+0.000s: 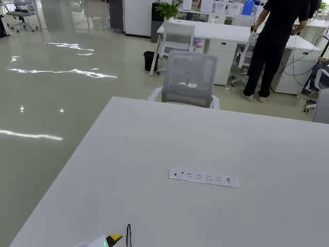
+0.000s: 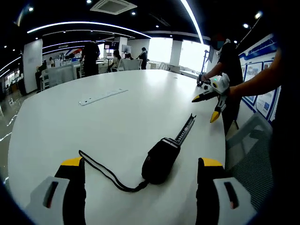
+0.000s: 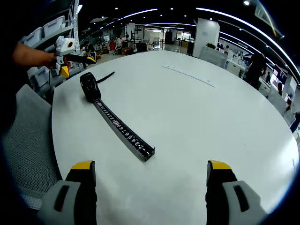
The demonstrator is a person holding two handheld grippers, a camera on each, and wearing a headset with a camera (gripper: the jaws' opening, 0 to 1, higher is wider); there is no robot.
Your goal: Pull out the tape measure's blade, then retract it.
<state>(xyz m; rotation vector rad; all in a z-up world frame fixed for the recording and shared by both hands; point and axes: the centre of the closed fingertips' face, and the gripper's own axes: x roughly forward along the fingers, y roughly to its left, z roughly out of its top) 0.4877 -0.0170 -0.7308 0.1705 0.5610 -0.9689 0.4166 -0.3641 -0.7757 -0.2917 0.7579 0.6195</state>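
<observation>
The tape measure lies on the white worktop with its blade part-way out, flat and straight, numbers up. The case sits just ahead of the left tool, and the blade's free end lies just ahead of the right tool. Both tools have their jaws wide apart and touch nothing. As I judge it, the left tool should clamp the case across its flat sides and pin it to the worktop. The right tool should then pinch the blade's end and draw it along its own line — no twist, or it may buckle. On the return, the blade should be fed in slowly, not let snap. The strap lies loose near the left tool and could foul a jaw. The end hook and any lock on the case are hard to make out. The head view looks past the work — a sliver of strap and, I take it, the left tool are cut off at its bottom edge.
</observation>
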